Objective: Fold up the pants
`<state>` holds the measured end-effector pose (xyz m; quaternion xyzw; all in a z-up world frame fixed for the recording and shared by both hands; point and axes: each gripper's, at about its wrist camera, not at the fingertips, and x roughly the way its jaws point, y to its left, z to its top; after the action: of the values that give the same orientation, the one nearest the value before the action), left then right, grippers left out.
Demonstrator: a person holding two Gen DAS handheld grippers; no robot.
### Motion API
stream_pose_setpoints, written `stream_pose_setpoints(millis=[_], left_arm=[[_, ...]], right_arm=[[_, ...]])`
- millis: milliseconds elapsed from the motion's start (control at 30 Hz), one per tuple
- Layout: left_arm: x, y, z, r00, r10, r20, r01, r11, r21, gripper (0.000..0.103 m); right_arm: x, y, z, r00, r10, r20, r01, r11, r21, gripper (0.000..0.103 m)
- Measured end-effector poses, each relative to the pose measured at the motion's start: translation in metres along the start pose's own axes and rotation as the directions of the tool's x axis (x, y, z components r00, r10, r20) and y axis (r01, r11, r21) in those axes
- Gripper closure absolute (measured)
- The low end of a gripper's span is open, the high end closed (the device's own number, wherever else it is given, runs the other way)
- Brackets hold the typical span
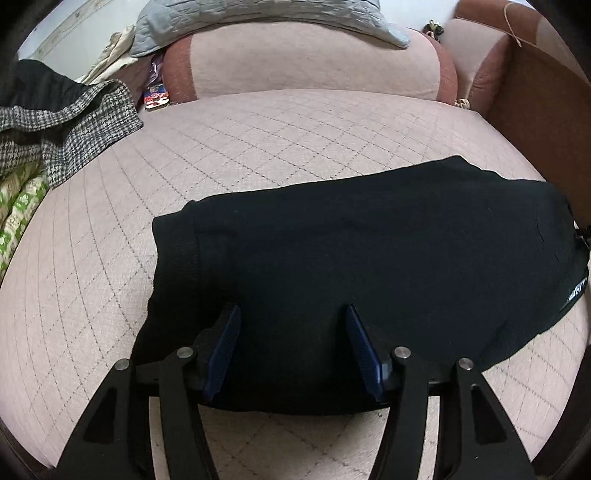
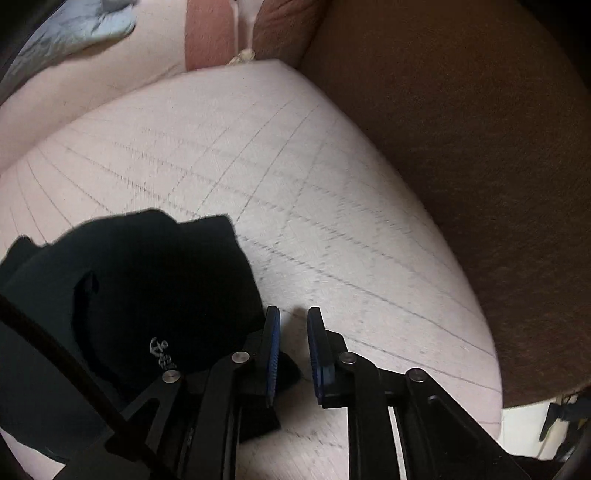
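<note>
Black pants (image 1: 369, 266) lie folded into a wide bundle on the pink quilted sofa seat (image 1: 240, 140). My left gripper (image 1: 291, 314) is open, its blue-padded fingers spread just above the near edge of the pants, holding nothing. In the right wrist view the pants' end (image 2: 147, 288), with a small white logo (image 2: 162, 354), lies at the lower left. My right gripper (image 2: 293, 317) is open with a narrow gap, just right of the pants' edge over the bare seat (image 2: 332, 206), holding nothing.
A houndstooth garment (image 1: 66, 133) and a green patterned cloth (image 1: 18, 218) lie at the left. A grey quilted blanket (image 1: 258, 22) drapes the pink backrest. The brown armrest (image 2: 480, 166) bounds the seat on the right.
</note>
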<state>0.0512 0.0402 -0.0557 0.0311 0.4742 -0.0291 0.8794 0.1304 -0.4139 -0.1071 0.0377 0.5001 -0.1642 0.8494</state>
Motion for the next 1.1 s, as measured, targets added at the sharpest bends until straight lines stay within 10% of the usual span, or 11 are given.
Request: stream_pose_setpoints(millis=[100, 167, 233, 333, 367, 567, 833, 1100], left_arm=[[0.002, 0.004, 0.001, 1.000, -0.012, 0.005, 0.012, 1.000, -0.001, 0.044], [0.002, 0.003, -0.001, 1.000, -0.012, 0.018, 0.012, 1.000, -0.004, 0.041], [0.002, -0.001, -0.004, 0.999, -0.009, 0.034, 0.009, 1.000, 0.000, 0.039], [0.003, -0.002, -0.006, 0.998, -0.002, 0.058, 0.002, 1.000, 0.004, 0.036], [0.003, -0.003, -0.007, 0.998, 0.001, 0.065, -0.001, 1.000, 0.005, 0.035], [-0.001, -0.001, -0.009, 0.998, -0.016, 0.059, 0.014, 0.999, 0.029, 0.035], [-0.026, 0.007, -0.021, 0.995, -0.076, 0.069, 0.077, 0.997, -0.015, 0.035], [-0.056, 0.088, -0.042, 0.988, -0.084, 0.131, 0.127, 0.924, -0.361, 0.035]], right_arm=[[-0.033, -0.012, -0.007, 0.996, 0.036, 0.086, -0.043, 0.996, 0.081, 0.072], [-0.058, -0.024, -0.015, 0.965, 0.203, 0.166, -0.228, 0.962, 0.149, 0.072], [-0.070, -0.029, -0.022, 0.898, 0.385, 0.213, -0.425, 0.884, 0.196, 0.071], [-0.060, -0.010, -0.036, 0.740, 0.650, 0.176, -0.673, 0.706, 0.222, 0.061], [-0.051, -0.001, -0.040, 0.722, 0.675, 0.149, -0.689, 0.685, 0.238, 0.060], [-0.014, 0.040, -0.077, 0.787, 0.617, -0.002, -0.581, 0.742, 0.335, 0.063], [-0.062, 0.077, -0.101, 0.920, 0.382, -0.090, -0.374, 0.923, 0.092, 0.056], [-0.103, 0.155, -0.091, 0.854, 0.518, -0.053, -0.520, 0.846, -0.116, 0.044]])
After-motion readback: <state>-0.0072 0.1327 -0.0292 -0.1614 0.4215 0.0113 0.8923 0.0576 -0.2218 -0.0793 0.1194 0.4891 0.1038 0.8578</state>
